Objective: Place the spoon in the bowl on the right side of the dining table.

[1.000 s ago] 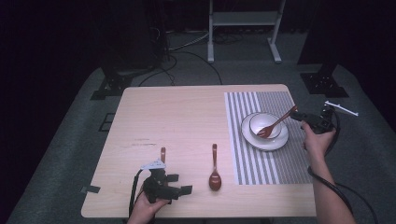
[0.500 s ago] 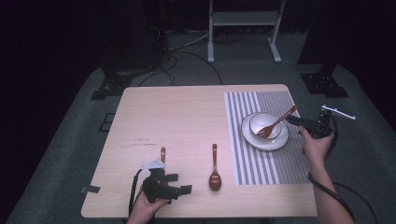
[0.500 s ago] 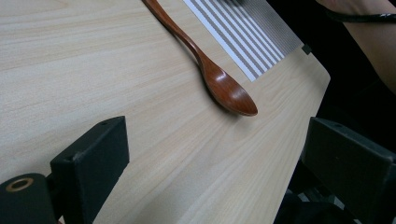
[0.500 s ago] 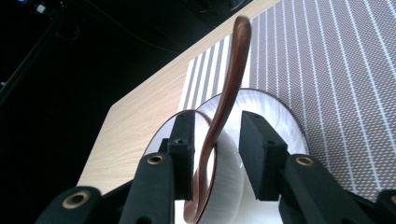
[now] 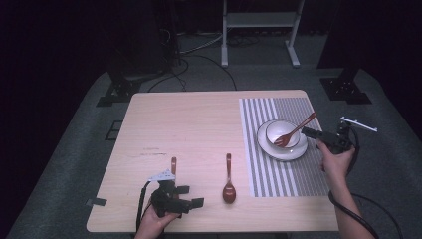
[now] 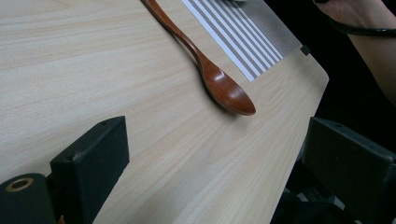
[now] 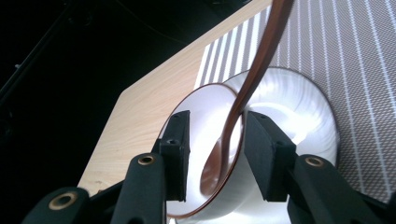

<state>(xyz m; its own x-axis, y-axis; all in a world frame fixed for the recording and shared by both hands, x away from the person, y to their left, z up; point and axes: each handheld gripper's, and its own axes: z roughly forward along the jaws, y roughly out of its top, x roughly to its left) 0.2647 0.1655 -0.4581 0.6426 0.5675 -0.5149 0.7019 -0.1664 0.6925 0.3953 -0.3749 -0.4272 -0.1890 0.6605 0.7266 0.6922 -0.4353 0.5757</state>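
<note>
Resting spoon (image 5: pixel 294 133) in bowl (image 5: pixel 278 130); right gripper (image 5: pixel 312 133) opening

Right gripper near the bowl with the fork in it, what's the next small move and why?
Probably draw the right gripper back from the bowl, jaws kept apart. They have just been opening, and the wooden fork leans in the bowl on the plate, its handle passing between the jaws without the pads pressing it. Backing straight off should leave it undisturbed.
</note>
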